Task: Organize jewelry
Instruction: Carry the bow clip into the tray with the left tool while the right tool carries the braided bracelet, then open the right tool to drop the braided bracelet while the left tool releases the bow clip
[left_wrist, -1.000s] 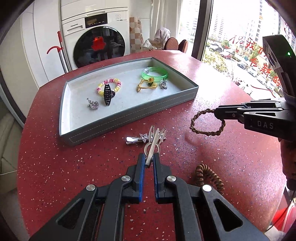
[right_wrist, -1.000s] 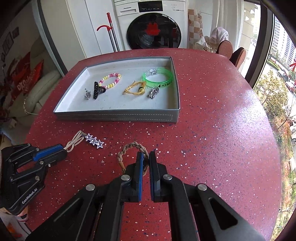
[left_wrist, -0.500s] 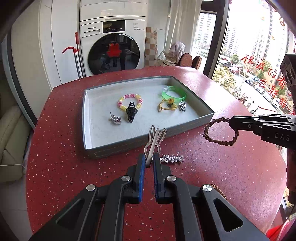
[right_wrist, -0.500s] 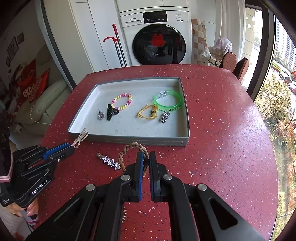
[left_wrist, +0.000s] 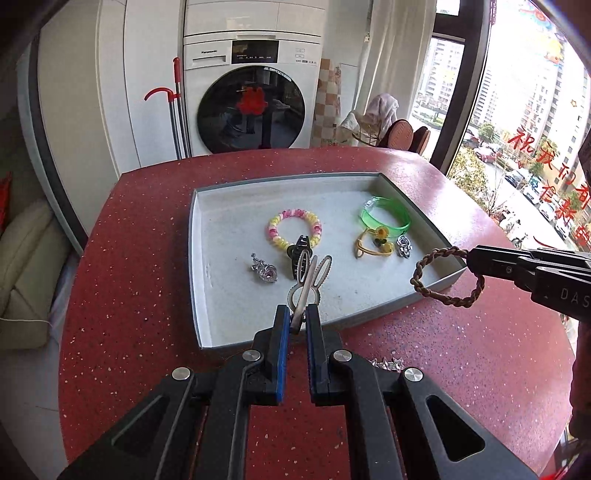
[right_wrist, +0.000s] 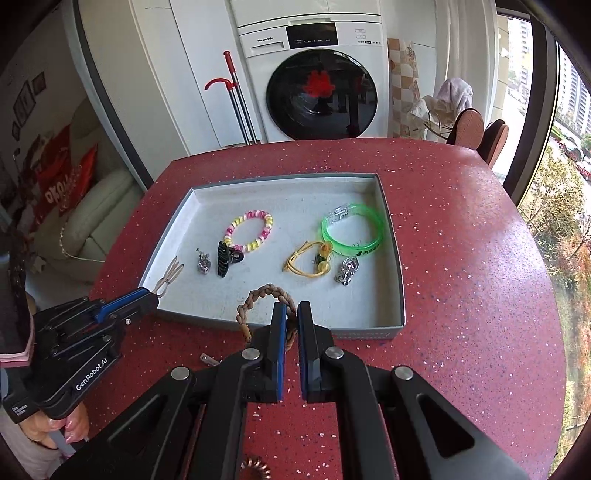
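A red speckled table carries the grey tray, washing machine beyond; left gripper fingers clench a rabbit clip, right gripper fingers a braided bracelet.

Star hair clip mostly behind left tongs; coiled hair tie cut off.

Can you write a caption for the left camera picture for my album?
Left claw carries a bunny clip over the tray.
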